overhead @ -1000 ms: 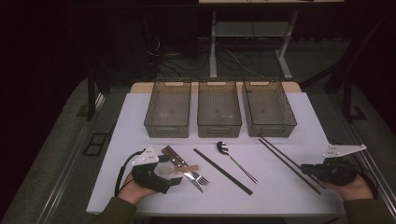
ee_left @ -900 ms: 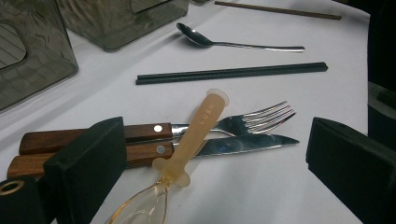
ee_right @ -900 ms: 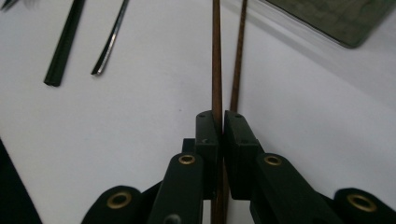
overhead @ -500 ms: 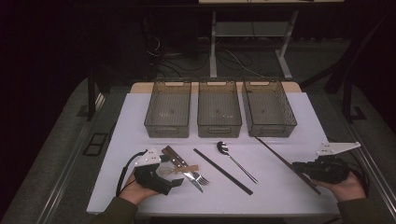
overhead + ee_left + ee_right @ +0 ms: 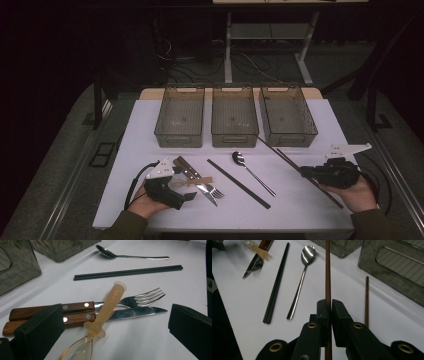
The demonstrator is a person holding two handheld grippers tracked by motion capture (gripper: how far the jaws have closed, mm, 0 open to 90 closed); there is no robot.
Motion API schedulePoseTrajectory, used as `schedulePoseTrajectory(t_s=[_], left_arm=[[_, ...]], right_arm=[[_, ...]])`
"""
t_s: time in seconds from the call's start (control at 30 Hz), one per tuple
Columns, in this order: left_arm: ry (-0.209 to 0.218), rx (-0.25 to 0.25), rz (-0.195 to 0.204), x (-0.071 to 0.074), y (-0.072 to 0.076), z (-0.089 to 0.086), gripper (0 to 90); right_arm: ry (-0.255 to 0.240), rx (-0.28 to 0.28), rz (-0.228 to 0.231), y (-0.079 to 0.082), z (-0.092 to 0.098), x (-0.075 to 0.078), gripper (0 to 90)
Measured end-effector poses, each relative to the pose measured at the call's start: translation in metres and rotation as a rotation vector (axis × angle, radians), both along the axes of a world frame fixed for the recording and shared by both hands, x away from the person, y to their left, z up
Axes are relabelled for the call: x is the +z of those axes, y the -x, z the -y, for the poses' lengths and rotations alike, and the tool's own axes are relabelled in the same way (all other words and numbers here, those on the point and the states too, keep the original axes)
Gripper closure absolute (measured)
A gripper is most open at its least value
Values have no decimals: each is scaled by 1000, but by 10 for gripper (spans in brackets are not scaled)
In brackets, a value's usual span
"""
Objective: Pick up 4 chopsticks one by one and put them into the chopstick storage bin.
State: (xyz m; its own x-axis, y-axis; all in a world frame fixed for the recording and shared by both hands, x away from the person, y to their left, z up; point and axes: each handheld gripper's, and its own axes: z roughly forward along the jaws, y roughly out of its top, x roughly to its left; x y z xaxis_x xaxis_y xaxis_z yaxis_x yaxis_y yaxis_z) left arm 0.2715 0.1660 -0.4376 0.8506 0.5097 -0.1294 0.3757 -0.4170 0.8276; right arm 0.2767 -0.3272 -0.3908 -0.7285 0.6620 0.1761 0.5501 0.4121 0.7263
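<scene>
1. Brown chopstick [image 5: 327, 272] clamped between the closed jaws of the right gripper [image 5: 306, 172], at the table's right front; the stick runs from the jaws up toward the right-hand bin [image 5: 287, 114]. In the right gripper view it stands straight up out of the pads.
2. A second brown chopstick [image 5: 367, 301] lies flat on the table just beside the held one, apart from it.
3. Left gripper [image 5: 192, 196] sits at the left front, jaws apart, nothing between the pads. Just ahead of it lie a translucent amber spoon [image 5: 107, 308], a wood-handled fork [image 5: 140, 298] and a wood-handled knife [image 5: 130, 313]; the amber spoon lies across both.
4. Surface: white table top [image 5: 300, 210], bare apart from the cutlery and bins.
5. Mid-table, between the two grippers: a pair of black chopsticks [image 5: 239, 183] laid together on a diagonal, and a steel spoon [image 5: 252, 173] beside them, bowl toward the bins.
6. Three clear grey bins in a row along the far edge: left bin [image 5: 181, 117], middle bin [image 5: 234, 116], and the right one.
7. Room: dark, grey floor, a desk frame and loose cables [image 5: 175, 65] behind the table.
</scene>
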Motion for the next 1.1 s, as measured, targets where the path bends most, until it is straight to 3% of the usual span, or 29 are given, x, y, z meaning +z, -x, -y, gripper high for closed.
schedulePoseTrajectory(t_s=[1.1], left_arm=[[29,-7,-2,2,2,1,0]], right_arm=[[-47,4,38,-43,-84,11,844]])
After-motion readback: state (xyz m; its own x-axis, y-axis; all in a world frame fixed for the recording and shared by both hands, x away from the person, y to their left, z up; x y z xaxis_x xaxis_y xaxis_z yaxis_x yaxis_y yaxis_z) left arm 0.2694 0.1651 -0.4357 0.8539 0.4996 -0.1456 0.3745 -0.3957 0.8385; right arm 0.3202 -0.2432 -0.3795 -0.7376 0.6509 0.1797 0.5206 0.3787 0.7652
